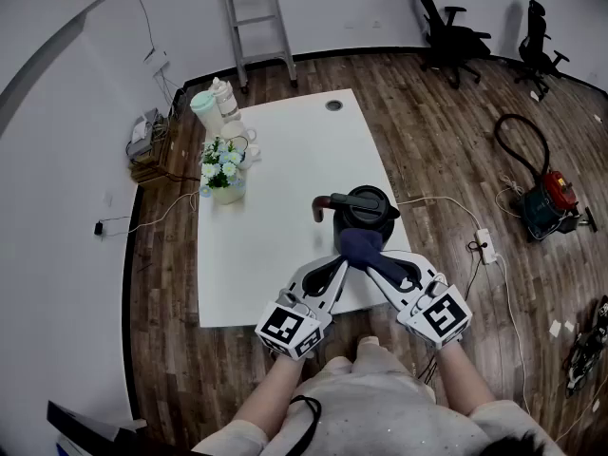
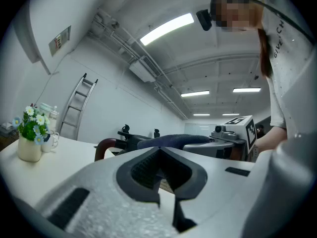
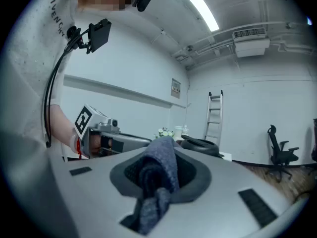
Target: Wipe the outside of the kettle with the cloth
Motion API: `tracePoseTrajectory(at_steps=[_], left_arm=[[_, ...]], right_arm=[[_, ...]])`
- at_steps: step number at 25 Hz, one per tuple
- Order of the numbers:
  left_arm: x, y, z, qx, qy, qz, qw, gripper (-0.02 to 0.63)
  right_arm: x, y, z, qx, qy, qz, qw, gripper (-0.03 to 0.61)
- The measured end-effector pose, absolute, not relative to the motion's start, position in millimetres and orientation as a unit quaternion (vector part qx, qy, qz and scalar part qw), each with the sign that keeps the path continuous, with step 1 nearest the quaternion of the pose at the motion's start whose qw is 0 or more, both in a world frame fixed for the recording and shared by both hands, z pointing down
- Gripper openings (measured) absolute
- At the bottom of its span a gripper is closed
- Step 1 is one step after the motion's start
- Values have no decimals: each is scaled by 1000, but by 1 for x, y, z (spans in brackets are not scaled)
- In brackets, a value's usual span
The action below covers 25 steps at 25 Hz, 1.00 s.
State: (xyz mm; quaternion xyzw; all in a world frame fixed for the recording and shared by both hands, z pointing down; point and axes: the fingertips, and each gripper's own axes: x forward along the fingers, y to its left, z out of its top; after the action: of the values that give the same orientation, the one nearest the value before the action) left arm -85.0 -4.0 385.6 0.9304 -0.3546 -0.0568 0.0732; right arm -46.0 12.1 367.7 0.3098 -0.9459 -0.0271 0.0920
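A black kettle [image 1: 367, 209] with a reddish-brown handle [image 1: 322, 205] stands near the front right of the white table [image 1: 275, 226]. My right gripper [image 1: 367, 260] is shut on a dark blue cloth [image 1: 359, 246], which lies against the kettle's near side. In the right gripper view the cloth [image 3: 162, 157] bunches between the jaws and the kettle's lid [image 3: 200, 144] shows just beyond. My left gripper [image 1: 339, 267] sits beside the cloth, left of it, jaws shut and empty. The left gripper view shows the kettle handle [image 2: 103, 146] and the cloth [image 2: 171, 141] ahead.
A vase of flowers [image 1: 224, 175] and bottles [image 1: 215, 103] stand at the table's far left. A power strip [image 1: 485, 245] and cable lie on the floor to the right. A red vacuum [image 1: 548, 196], office chairs [image 1: 446, 28] and a ladder [image 1: 255, 17] stand farther off.
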Motion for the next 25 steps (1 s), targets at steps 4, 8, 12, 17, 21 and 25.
tracePoseTrajectory(at_steps=[4, 8, 12, 17, 21, 25], left_arm=[[-77, -22, 400, 924, -371, -40, 86, 8], [-76, -28, 431, 900, -415, -51, 123, 8], [-75, -29, 454, 881, -442, -72, 150, 8], [-74, -25, 489, 874, -449, -38, 179, 8], [-76, -20, 512, 859, -455, -37, 232, 8], [-84, -21, 527, 846, -462, -33, 265, 8]], right_arm=[[-39, -3, 387, 310, -945, -12, 99, 67], [-31, -10, 416, 305, -945, 10, 116, 67], [-36, -9, 434, 284, -952, 26, 109, 67], [-35, -8, 468, 273, -951, 45, 140, 67], [-33, -7, 496, 272, -947, 65, 157, 67], [-38, -13, 517, 278, -938, 80, 191, 67]])
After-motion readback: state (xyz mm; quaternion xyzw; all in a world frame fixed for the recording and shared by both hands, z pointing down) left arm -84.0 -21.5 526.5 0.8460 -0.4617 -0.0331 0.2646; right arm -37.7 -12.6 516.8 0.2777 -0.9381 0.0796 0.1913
